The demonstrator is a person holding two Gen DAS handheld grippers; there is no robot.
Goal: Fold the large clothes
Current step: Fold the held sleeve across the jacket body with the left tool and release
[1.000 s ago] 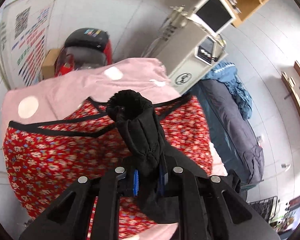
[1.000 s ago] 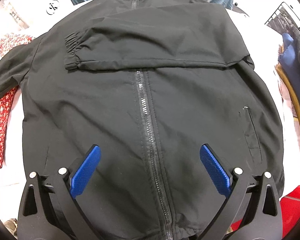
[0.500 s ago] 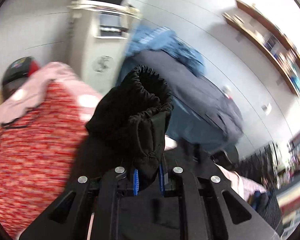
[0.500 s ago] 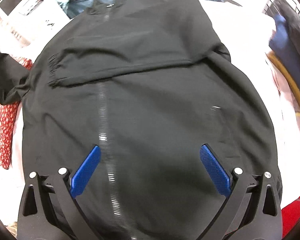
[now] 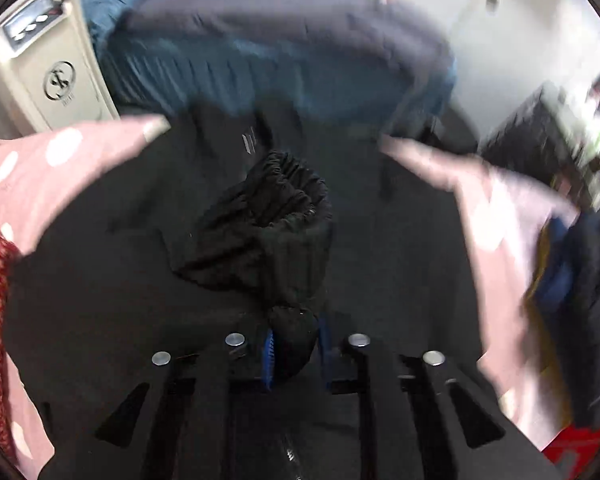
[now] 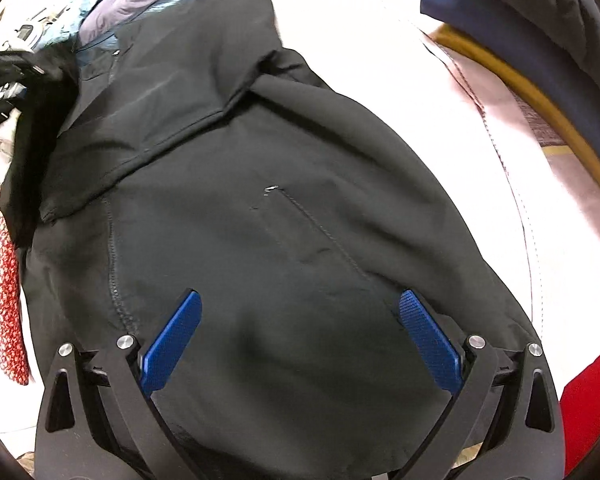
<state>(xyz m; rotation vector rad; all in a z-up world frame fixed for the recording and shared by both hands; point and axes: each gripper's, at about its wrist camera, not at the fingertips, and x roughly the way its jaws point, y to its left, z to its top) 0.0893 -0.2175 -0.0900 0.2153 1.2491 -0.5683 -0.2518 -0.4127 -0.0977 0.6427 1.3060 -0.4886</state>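
Jacket: black jacket point(image 6: 259, 240) lay flat, front up, on the pale pink surface point(image 6: 400, 92), with one sleeve folded across its chest.
Zipper: ran down the front, left of the right gripper's view point(image 6: 113, 264).
Pocket: a slanted welt pocket point(image 6: 312, 232) showed just ahead of the right fingers.
Cuff: the other sleeve's gathered elastic cuff point(image 5: 275, 208) stood bunched above the jacket body, ahead of the left gripper.
Left gripper: left gripper point(image 5: 295, 354) pointed steeply down over the jacket; its blue fingers point(image 5: 268, 354) stood close together with sleeve cloth between them, and had just been opening. The pads looked to be touching the cloth.
Right gripper: right gripper point(image 6: 300, 340) hung over the lower front, fingers point(image 6: 171, 340) spread wide and holding nothing.
Beside: a red flowered garment point(image 6: 1, 280) lay at the jacket's left edge.
Behind: blue-grey padded clothing point(image 5: 259, 52), blurred.
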